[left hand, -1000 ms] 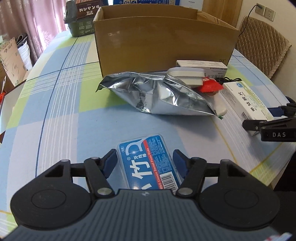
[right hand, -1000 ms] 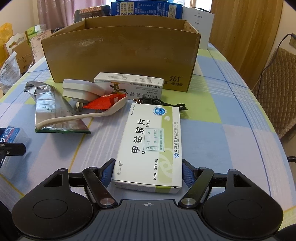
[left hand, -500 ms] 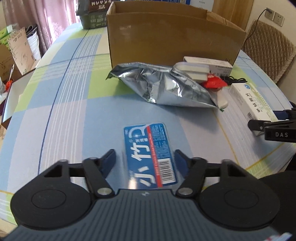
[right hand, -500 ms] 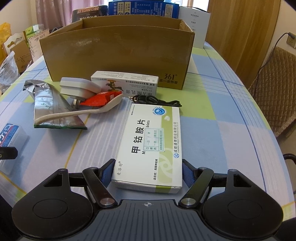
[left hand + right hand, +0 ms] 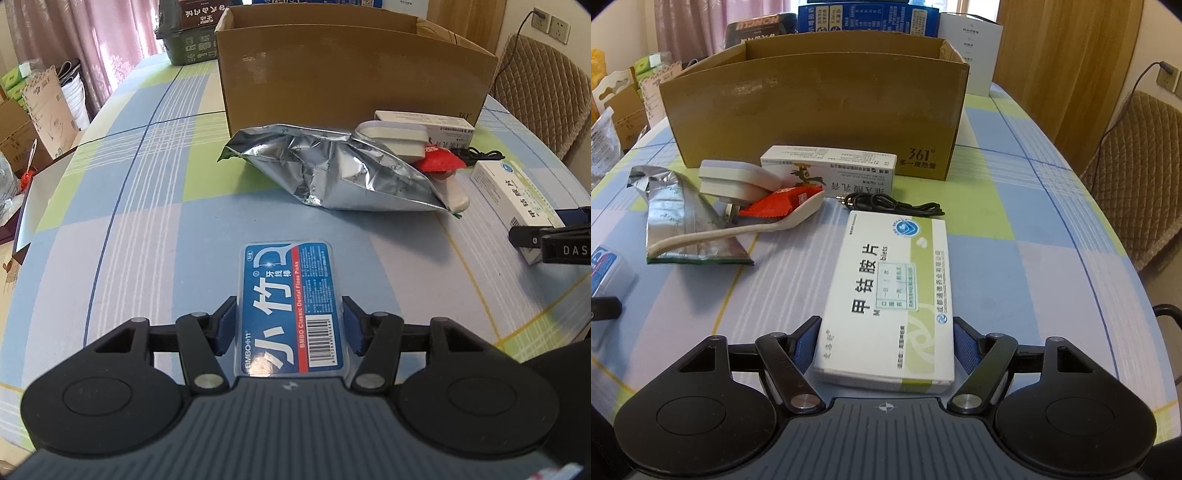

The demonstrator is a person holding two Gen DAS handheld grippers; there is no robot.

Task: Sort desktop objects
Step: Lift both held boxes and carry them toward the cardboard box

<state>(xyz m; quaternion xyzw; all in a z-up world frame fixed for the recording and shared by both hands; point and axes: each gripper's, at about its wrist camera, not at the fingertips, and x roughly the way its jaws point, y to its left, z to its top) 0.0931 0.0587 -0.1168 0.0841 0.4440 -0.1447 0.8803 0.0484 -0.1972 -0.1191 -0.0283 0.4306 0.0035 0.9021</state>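
The left gripper [image 5: 288, 328] clasps the floss-pick box [image 5: 290, 299], whose long axis points far toward the cardboard box [image 5: 351, 77]. The right gripper [image 5: 884, 345] brackets the medicine box [image 5: 890, 291], likewise aligned; contact there cannot be judged.

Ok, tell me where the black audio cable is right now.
In the right wrist view, the black audio cable lies on the tablecloth between the white-and-green medicine box and the ointment box, before the cardboard box.

Blue floss-pick box [image 5: 290, 306] and white medicine box [image 5: 892, 295] (both flat) lie on the tablecloth.
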